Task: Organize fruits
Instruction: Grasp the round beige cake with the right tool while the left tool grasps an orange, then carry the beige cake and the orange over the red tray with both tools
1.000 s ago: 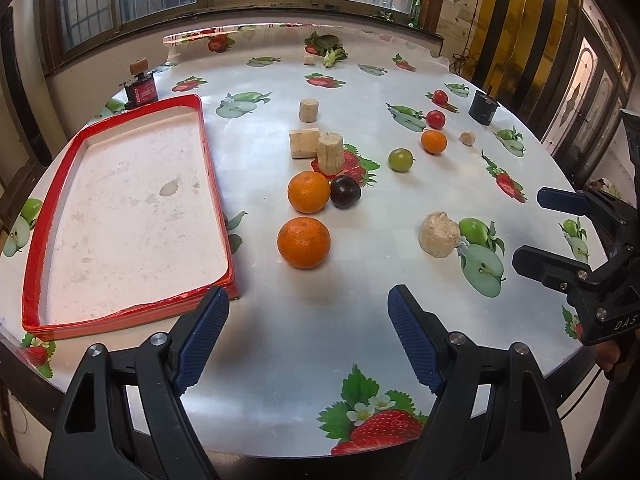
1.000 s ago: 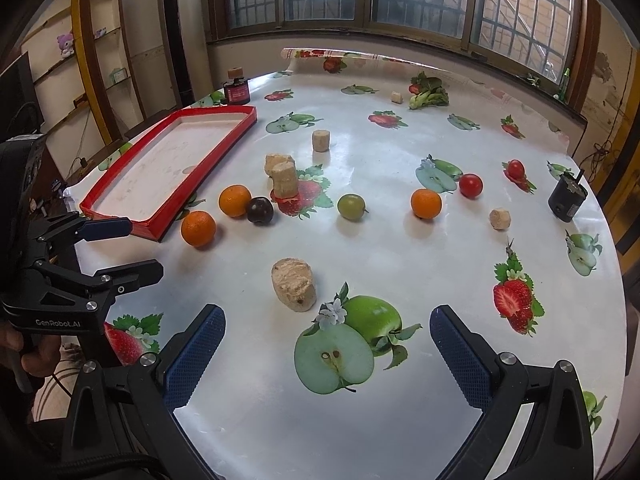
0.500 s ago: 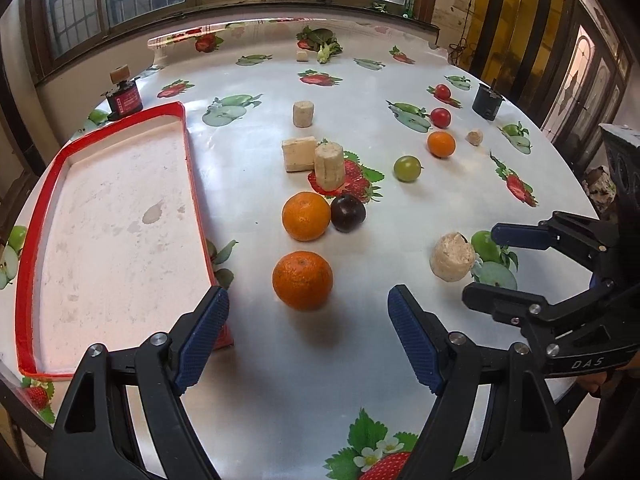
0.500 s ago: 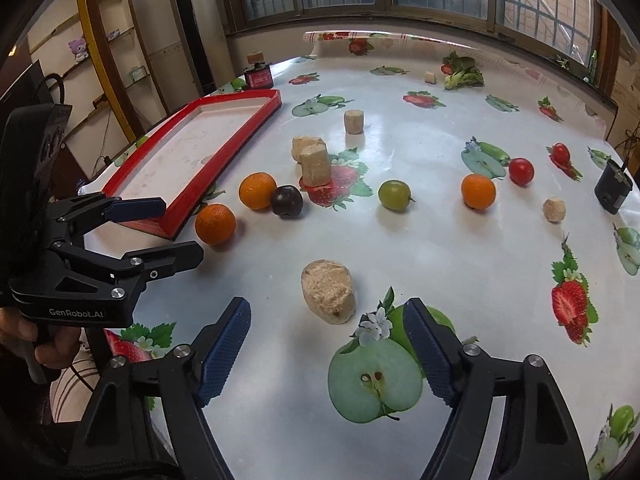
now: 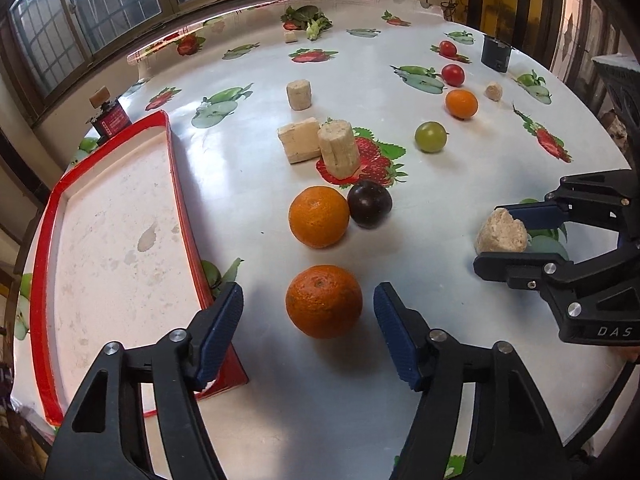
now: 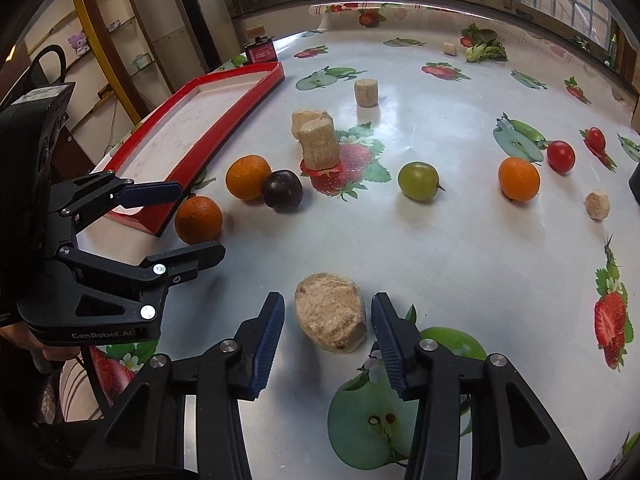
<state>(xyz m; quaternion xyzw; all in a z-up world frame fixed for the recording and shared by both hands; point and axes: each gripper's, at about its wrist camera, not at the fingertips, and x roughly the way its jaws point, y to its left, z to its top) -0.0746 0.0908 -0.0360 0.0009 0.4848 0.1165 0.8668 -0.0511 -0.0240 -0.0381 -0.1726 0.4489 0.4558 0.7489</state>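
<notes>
My left gripper (image 5: 308,332) is open with its blue pads on either side of the near orange (image 5: 324,301), not touching it. A second orange (image 5: 319,216) and a dark plum (image 5: 369,203) lie just beyond. My right gripper (image 6: 328,338) is open around a beige chunk (image 6: 331,323), pads close to it but apart. The right gripper shows in the left wrist view (image 5: 516,236); the left gripper shows in the right wrist view (image 6: 188,220) around the near orange (image 6: 198,219). The red-rimmed tray (image 5: 180,184) lies left of the oranges.
A green fruit (image 6: 418,180), a third orange (image 6: 519,179) and two red tomatoes (image 6: 561,156) lie farther right. Several beige blocks (image 5: 316,144) stand mid-table. A black cup (image 5: 496,53), greens (image 5: 308,20) and a small red box (image 5: 110,118) sit near the far edges.
Both grippers moved forward and down. The left now straddles the near orange; the right narrowed its opening and now straddles the beige chunk.
</notes>
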